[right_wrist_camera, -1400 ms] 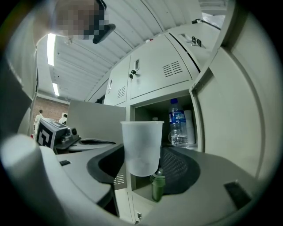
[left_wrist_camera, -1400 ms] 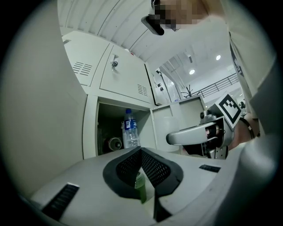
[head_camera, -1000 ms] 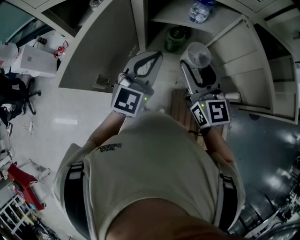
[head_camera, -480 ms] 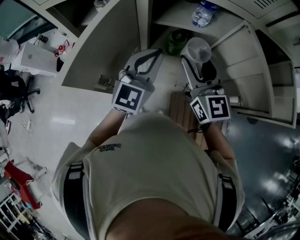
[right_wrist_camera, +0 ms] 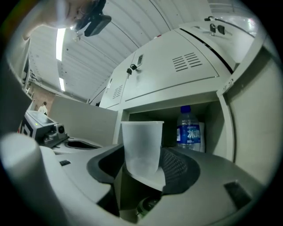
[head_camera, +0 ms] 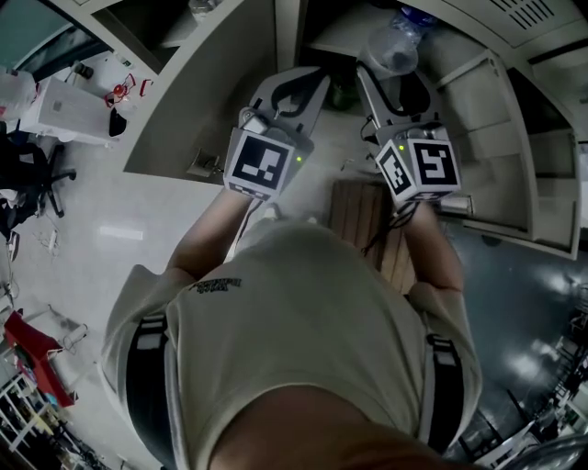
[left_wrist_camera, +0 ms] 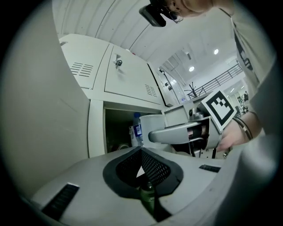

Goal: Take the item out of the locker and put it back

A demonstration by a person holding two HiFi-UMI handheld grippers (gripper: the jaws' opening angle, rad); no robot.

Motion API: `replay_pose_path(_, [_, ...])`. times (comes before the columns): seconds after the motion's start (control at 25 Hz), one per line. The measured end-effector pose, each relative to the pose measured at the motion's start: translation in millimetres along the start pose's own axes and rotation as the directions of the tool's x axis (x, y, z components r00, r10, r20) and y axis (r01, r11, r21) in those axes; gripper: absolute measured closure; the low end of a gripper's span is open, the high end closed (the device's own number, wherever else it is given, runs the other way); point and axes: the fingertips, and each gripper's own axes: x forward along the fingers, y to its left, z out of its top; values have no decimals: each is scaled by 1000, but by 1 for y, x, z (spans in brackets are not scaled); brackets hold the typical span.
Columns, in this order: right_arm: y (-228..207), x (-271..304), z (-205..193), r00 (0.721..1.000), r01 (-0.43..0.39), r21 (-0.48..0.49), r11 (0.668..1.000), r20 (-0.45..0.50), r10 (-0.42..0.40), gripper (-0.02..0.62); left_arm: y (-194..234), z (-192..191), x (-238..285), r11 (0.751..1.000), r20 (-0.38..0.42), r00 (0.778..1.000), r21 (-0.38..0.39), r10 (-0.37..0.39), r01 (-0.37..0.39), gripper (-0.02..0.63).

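A translucent plastic cup [right_wrist_camera: 142, 143] stands upright between the jaws of my right gripper [right_wrist_camera: 143, 156], which is shut on it. In the head view the cup [head_camera: 390, 50] is up at the open locker compartment [head_camera: 344, 27], in front of a water bottle [right_wrist_camera: 189, 130] that stands on its shelf. My left gripper [head_camera: 310, 81] is beside it on the left, shut, with nothing between its jaws. In the left gripper view the fingertips [left_wrist_camera: 141, 152] meet, and the right gripper [left_wrist_camera: 185, 132] with the cup [left_wrist_camera: 152, 126] shows to the right.
The locker's doors stand open: one to the left [head_camera: 202, 101], one to the right [head_camera: 491, 119]. A green round thing [right_wrist_camera: 148, 204] lies low in the compartment below. A wooden stool [head_camera: 358, 216] stands on the floor by the person's body. Shut locker doors [right_wrist_camera: 177, 75] are above.
Both grippers have moved up and toward the locker. The cup has risen from the lower compartment's level to the shelf with the bottle.
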Motion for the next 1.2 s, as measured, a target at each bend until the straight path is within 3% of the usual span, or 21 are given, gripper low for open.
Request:
replay_pose_path(0.32, [-14, 53, -16, 999, 25, -36, 999, -41, -27, 337, 17, 10, 31, 1000, 34, 999, 26, 13, -14, 594])
replay_pose_path(0.64, [-33, 99, -49, 990, 61, -7, 998, -126, -61, 337, 36, -18, 47, 998, -28, 998, -19, 60, -61, 594])
replay_pose_path(1.2, [-31, 115, -82, 964, 67, -55, 996, -254, -79, 331, 33, -33, 49, 999, -44, 998, -31, 40, -41, 594])
